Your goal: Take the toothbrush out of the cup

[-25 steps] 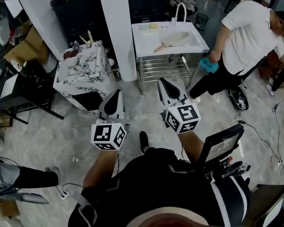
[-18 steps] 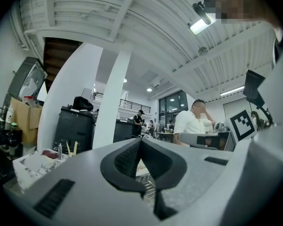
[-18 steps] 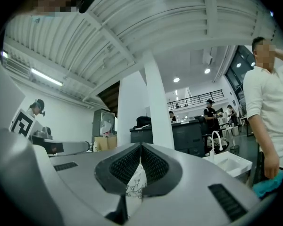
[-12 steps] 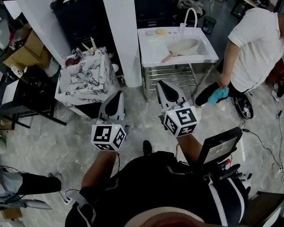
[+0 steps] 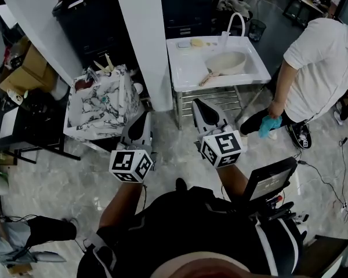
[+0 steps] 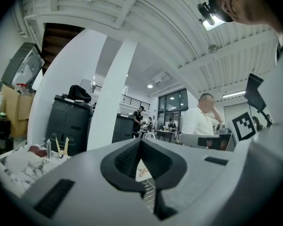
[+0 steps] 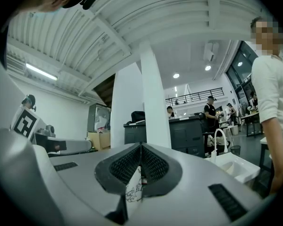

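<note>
Both pairs of jaws are pressing together, empty, on our left gripper (image 5: 142,120) and right gripper (image 5: 199,104). We are facing a sink (image 5: 182,62) beside a pillar (image 5: 142,39).

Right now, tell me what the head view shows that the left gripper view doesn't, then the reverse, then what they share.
Only the head view: the blue cloth in the bystander's hand, and the grey floor.
Only the left gripper view: the ribbed ceiling, people far back, and a close look at the left tool, jaws shut together, holding nothing.
Both: the white pillar, the marble-patterned counter and the person in the white shirt.
</note>
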A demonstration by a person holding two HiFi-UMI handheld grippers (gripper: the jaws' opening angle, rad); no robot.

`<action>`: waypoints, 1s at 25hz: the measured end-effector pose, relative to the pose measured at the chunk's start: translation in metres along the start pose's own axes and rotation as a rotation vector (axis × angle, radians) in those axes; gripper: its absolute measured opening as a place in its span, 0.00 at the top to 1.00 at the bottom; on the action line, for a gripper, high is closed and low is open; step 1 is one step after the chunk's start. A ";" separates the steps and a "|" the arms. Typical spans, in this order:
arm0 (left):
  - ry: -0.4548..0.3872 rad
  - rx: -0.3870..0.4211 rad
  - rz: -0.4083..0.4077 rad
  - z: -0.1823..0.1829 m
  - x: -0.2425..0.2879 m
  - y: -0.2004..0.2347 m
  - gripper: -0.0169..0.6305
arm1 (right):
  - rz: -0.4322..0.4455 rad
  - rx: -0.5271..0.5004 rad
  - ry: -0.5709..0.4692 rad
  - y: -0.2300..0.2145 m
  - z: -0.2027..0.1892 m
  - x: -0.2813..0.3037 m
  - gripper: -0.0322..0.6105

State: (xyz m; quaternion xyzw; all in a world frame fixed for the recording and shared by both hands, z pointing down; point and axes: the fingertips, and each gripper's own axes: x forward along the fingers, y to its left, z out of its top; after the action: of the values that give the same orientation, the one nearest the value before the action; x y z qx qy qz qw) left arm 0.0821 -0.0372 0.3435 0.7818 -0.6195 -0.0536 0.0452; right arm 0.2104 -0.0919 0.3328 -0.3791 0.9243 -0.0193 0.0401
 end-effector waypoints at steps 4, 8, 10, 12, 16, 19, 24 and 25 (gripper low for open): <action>0.005 -0.007 -0.006 0.002 0.021 0.009 0.97 | -0.012 0.012 -0.009 -0.017 0.002 0.017 0.91; 0.013 0.007 -0.006 -0.001 0.037 0.018 0.97 | 0.009 0.015 -0.016 -0.026 -0.004 0.036 0.91; 0.025 0.018 0.004 -0.004 0.042 0.022 0.97 | 0.008 0.027 -0.014 -0.030 -0.009 0.041 0.91; 0.034 0.026 0.014 -0.003 0.047 0.029 0.97 | 0.014 0.040 -0.017 -0.032 -0.011 0.048 0.91; 0.024 0.026 0.002 -0.002 0.052 0.034 0.97 | 0.031 0.044 -0.002 -0.028 -0.016 0.056 0.91; 0.006 0.021 -0.008 0.004 0.055 0.043 0.97 | 0.040 0.029 -0.014 -0.020 -0.010 0.066 0.91; 0.005 0.024 -0.009 0.010 0.053 0.072 0.97 | 0.032 0.008 -0.024 -0.004 -0.005 0.090 0.91; 0.004 0.029 -0.006 0.012 0.052 0.081 0.97 | 0.033 0.005 -0.021 0.002 -0.006 0.096 0.91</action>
State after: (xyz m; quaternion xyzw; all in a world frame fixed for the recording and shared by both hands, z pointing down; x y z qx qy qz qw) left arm 0.0140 -0.1062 0.3410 0.7844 -0.6178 -0.0434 0.0350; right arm 0.1405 -0.1583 0.3332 -0.3638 0.9299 -0.0167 0.0513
